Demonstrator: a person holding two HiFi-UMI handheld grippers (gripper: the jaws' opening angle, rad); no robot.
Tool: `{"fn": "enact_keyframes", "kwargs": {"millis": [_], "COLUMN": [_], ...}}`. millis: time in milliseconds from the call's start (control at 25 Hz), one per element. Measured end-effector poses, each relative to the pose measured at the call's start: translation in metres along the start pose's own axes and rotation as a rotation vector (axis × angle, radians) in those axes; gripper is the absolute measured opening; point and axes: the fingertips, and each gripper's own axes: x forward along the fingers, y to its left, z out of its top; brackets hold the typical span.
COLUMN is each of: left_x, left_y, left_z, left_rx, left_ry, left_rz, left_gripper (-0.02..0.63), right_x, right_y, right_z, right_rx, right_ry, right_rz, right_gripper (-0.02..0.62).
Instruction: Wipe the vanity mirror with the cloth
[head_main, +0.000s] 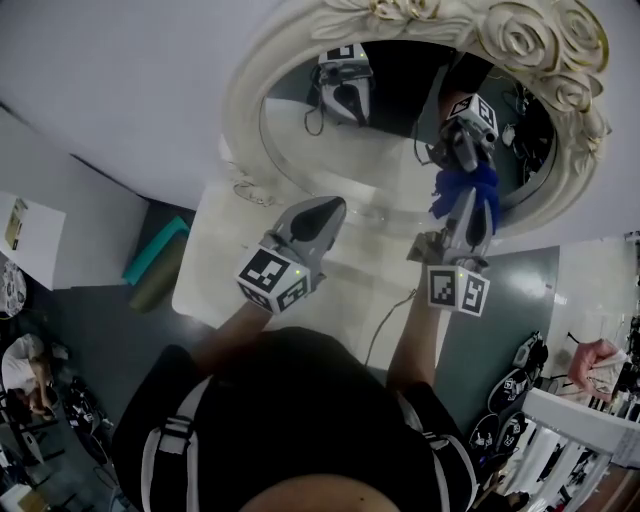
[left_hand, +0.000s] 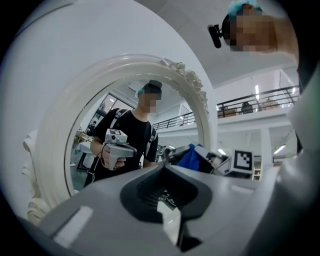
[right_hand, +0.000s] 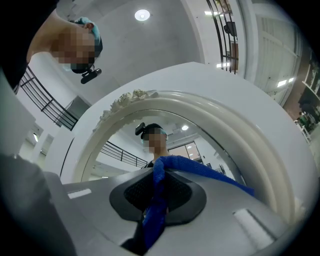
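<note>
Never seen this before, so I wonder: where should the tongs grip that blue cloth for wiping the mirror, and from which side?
Probably on a bunched fold, as the right tongs are shut on the blue cloth. It is limp, so pinching a bunch and coming from the front, tips toward the vanity mirror, leaves a loose end ahead of the tips for the glass.

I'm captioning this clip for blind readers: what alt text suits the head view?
Seen from above, the right gripper holds a blue cloth against the glass of an oval vanity mirror with a white rose-carved frame. The left gripper, shut and empty, points toward the mirror.
</note>
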Motion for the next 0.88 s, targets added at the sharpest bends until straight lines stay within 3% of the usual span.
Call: {"fn": "enact_keyframes", "kwargs": {"millis": [160, 880], "left_x": [-0.010, -0.074], "left_y": [-0.006, 0.067], "left_z": [0.010, 0.031], "left_rx": [0.003, -0.014], "left_ry": [-0.019, -0.049], "left_rz": [0.004, 0.053], "left_gripper": [0.006, 0.006], "right_x": [0.002, 0.041], "right_y": [0.013, 0.130], "right_z": [0.009, -0.016], "right_rx": [-0.002, -0.018], "right_ry": [-0.007, -0.016], "right_rz": [0.024, 0.129], "right_gripper": [0.035, 0.035]}}
